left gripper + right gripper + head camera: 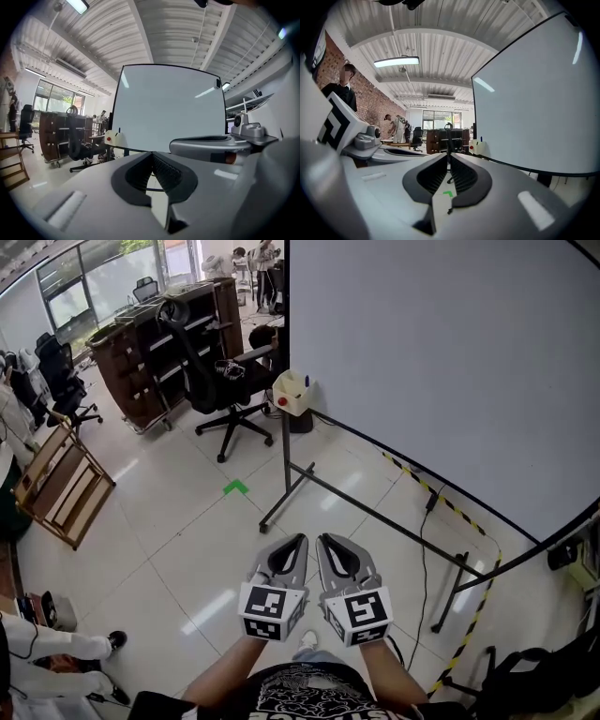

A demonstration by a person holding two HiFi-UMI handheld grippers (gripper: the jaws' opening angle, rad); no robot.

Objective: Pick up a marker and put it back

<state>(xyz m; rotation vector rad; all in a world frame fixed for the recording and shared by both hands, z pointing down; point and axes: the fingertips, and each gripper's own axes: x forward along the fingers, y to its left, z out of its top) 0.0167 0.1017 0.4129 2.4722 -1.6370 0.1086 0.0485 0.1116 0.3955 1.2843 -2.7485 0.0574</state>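
Both tongs are pressing fully together with nothing between them: the left tongs [296, 542] and the right tongs [324, 542] are pointing side by side over the tiled floor [187, 549], toward the whiteboard [441, 362].

The likely marker [481, 139] is showing only as a small blue stub. It is sticking up from a white holder [292, 393] with a red spot, which is sitting at the near lower corner of the whiteboard, on top of its stand. It is well apart from both tongs, so nothing is being gripped yet.

Judging by its look, the marker is going to handle as a light, stiff plastic stick — smooth and round, so it may twist or slide between flat pads if pinched off-centre. The sensible hold seems to be across the exposed top end, square to its length, just above the holder's rim, followed by a straight pull upward. Little of it is standing clear, so the tongs are needing to spread first and come in carefully. The holder itself looks light — a sideways nudge might shift it.
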